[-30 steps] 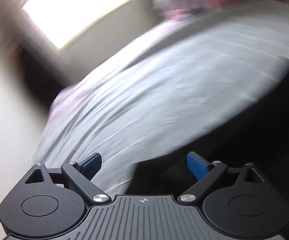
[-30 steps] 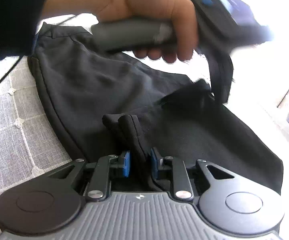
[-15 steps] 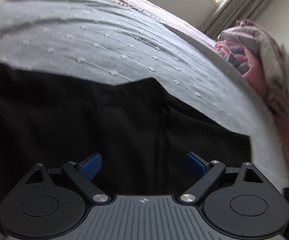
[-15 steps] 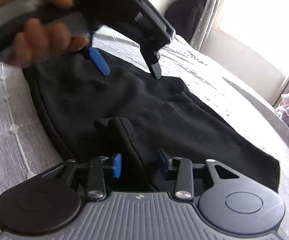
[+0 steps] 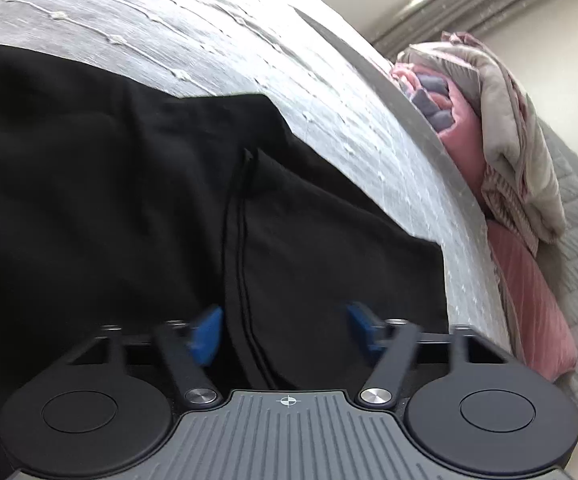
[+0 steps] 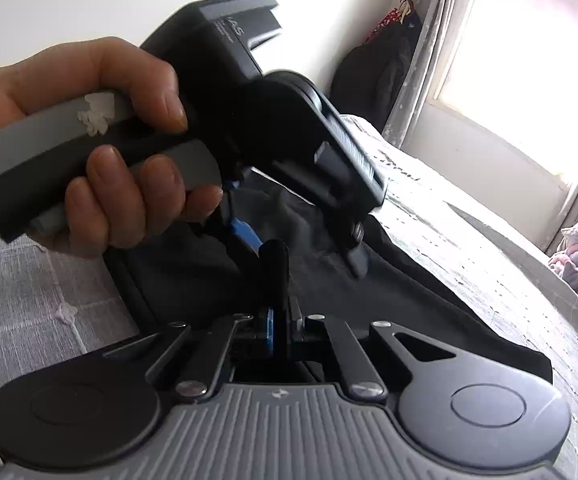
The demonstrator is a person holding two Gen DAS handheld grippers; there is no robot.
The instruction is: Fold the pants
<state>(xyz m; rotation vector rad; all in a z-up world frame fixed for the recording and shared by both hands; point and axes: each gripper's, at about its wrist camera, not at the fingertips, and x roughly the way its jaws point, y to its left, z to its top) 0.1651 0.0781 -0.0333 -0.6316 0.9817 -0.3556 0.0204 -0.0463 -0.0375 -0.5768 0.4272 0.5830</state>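
I'm looking across a bed covered in a pale grey quilted spread, its stitching running in long lines dotted with small tufted knots, with a bright window and grey curtains beyond and dark clothes hanging by the window frame. At the far edge of the bed sits a heap of folded bedding, pink and beige, soft and rumpled, with a striped layer showing. The pants lie spread on the bed, black, matte and smooth, a plain woven cloth that takes up little light; one raised seam with a doubled edge runs up the middle of my left view, and the outer edge curves off toward the spread. My left gripper sits low over that seam, its blue pads blurred, the jaws closing with the seam ridge between them but a gap on either side, so they don't pinch it yet. In the right view, a hand wraps the grey handle of that gripper. My right gripper has its jaws closing too, and here the pads press on a narrow upright fold of the black cloth, which stands up in a stiff ridge above them.
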